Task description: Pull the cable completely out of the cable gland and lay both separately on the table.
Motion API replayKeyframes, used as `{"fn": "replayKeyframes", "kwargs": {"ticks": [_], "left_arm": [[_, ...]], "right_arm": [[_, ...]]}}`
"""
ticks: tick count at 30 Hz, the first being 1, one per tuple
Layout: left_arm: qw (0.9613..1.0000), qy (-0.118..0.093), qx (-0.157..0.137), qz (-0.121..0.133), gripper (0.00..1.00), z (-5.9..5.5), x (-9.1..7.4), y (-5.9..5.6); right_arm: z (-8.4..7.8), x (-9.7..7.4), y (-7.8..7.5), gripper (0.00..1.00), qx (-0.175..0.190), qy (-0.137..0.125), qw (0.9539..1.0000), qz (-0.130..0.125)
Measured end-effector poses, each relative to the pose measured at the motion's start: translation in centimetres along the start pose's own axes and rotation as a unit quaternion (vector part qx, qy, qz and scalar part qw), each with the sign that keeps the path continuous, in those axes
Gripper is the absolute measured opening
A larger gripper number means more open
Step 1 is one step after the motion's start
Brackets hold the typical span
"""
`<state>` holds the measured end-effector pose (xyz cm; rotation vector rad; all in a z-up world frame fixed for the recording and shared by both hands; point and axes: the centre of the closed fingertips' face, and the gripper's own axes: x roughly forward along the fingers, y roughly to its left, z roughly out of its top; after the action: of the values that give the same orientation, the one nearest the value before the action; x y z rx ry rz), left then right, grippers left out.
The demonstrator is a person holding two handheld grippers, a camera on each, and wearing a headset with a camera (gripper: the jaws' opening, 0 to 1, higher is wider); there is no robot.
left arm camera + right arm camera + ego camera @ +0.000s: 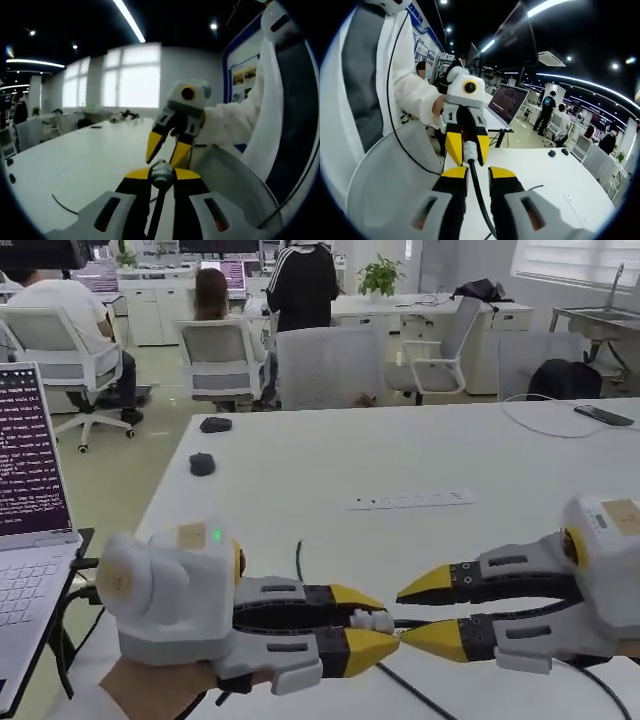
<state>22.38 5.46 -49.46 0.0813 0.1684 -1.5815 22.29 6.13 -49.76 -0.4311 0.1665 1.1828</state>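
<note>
At a white table point(400, 455) beside an open laptop point(25, 500), the left gripper point(388, 624) holds the cable gland point(160, 171) pinched between its yellow tips, just above the tabletop. The thin black cable point(476, 192) runs from the gland between the jaws of the right gripper point(479, 172), which stand apart around it without gripping. The gland looks small, hard and light; the cable looks limp and probably smooth, so a firm grip close to the gland would likely slip least.
</note>
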Motion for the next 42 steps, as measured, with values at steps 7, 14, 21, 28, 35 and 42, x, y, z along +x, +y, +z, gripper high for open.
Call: {"fn": "replayKeyframes", "kwargs": {"ticks": [7,14,21,28,35,42], "left_arm": [[1.0,0.002,-0.001,-0.003,0.17,-0.2,-1.8,0.1],[1.0,0.005,-0.004,0.001,0.17,-0.8,-3.2,0.4],[0.9997,0.0,-0.015,0.021,0.17,-1.2,-4.4,1.3],[0.9989,0.0,-0.023,0.04,0.17,-1.7,-5.6,2.2],[0.9979,0.001,-0.031,0.057,0.17,-2.1,-6.4,2.6],[0.9978,0.003,-0.029,0.06,0.17,-2.0,-6.2,2.2]], "right_arm": [[0.8,1.8,1.1,0.05,0.0,-0.007,0.9999,0.01],[1.1,3.2,1.3,0.04,0.004,-0.009,0.9998,0.015],[0.5,3.4,0.7,0.04,0.01,-0.001,0.9997,0.021],[-1.0,2.7,0.0,0.04,0.024,0.009,0.9995,0.018],[-2.7,1.8,-0.4,0.04,0.042,0.018,0.9989,0.009],[-3.2,1.2,0.0,0.04,0.051,0.018,0.9985,0.003]]}}
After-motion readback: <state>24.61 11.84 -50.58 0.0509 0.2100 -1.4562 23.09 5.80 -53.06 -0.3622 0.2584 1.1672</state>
